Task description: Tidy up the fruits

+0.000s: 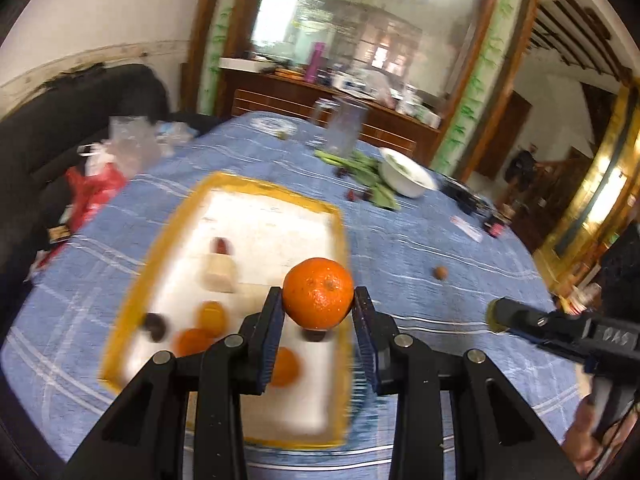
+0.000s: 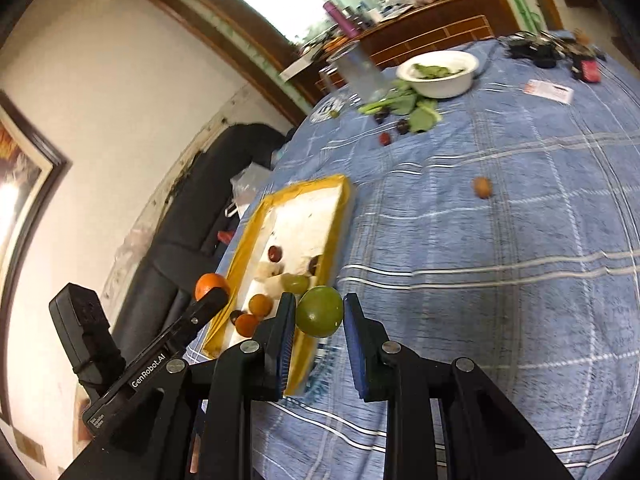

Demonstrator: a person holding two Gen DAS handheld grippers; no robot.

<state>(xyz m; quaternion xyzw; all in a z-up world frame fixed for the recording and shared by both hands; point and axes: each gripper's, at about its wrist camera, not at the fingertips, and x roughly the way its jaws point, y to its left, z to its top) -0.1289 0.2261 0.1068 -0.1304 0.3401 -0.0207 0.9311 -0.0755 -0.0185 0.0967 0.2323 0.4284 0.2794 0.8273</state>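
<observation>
The left gripper (image 1: 318, 304) pinches a round orange tangerine (image 1: 318, 293) between its blue pads, held above the near edge of the yellow-rimmed white tray (image 1: 224, 184) on the blue checked tablecloth (image 1: 420, 248). The right gripper (image 2: 319, 312) clamps a round green fruit (image 2: 320, 311) just beside the tray's right rim, where small orange and dark fruits (image 2: 260, 305) lie
</observation>
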